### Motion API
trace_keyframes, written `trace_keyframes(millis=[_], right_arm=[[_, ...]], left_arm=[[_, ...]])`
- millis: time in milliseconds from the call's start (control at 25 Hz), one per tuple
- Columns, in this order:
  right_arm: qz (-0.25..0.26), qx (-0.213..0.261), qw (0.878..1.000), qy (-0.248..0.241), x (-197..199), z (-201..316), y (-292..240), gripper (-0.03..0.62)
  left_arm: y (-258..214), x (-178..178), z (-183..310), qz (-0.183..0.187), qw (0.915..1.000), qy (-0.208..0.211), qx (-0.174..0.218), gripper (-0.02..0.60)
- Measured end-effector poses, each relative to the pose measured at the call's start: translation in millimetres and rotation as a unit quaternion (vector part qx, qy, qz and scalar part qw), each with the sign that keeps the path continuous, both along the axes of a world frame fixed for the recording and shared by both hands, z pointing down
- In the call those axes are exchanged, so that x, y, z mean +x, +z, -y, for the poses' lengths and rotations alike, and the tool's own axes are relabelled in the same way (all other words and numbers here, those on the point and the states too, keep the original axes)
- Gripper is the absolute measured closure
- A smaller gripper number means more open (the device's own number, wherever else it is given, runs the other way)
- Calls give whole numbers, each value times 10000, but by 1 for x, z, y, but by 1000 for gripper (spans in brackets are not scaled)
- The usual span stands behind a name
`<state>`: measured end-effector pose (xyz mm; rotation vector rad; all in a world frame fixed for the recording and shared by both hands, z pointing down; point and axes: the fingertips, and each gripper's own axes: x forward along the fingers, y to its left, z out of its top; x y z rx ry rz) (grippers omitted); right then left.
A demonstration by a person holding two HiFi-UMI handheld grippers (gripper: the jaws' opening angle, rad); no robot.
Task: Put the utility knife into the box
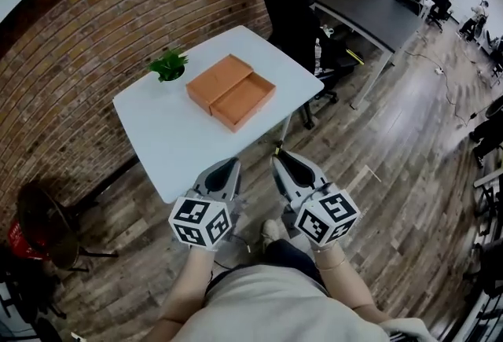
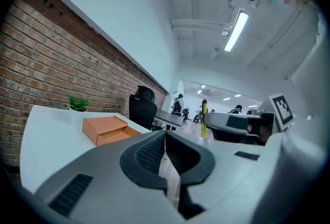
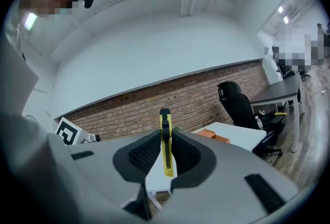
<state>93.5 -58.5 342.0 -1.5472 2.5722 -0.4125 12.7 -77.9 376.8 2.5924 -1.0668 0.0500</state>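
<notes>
An open orange box point(image 1: 232, 92) lies in the middle of the white table point(image 1: 173, 140), its lid swung back; it also shows as the orange box point(image 2: 105, 128) and, small, the box point(image 3: 212, 135). A yellow utility knife point(image 3: 165, 140) stands upright between the jaws of my right gripper point(image 3: 166, 133), which is shut on it. That right gripper point(image 1: 283, 163) hovers off the table's near edge, over the floor. My left gripper point(image 1: 226, 171) is beside it, near the table edge. The left gripper point(image 2: 165, 135) has its jaws together with nothing between them.
A small green plant point(image 1: 168, 64) stands at the table's far left corner. A black office chair point(image 1: 292, 6) and a dark desk point(image 1: 369, 10) stand beyond the table. A brick wall point(image 1: 94, 26) runs behind. People sit far off at the back right.
</notes>
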Motion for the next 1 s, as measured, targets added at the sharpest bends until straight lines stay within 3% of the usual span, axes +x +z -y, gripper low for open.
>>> trace_keyframes(millis=[280,560,1000], right_arm=[[-10,-9,9982,-602,31,72,-1,533],[33,-174,9945,-1032,45,119,9,533],[81,-693,9890,-1301,40,145,45,533]], left_arm=[[-4,44,68,3,9993,-382,-5,572],[6,62,109,38,9977,-654,-188,572],[48,44,124,181,9931,-946,-669,572]])
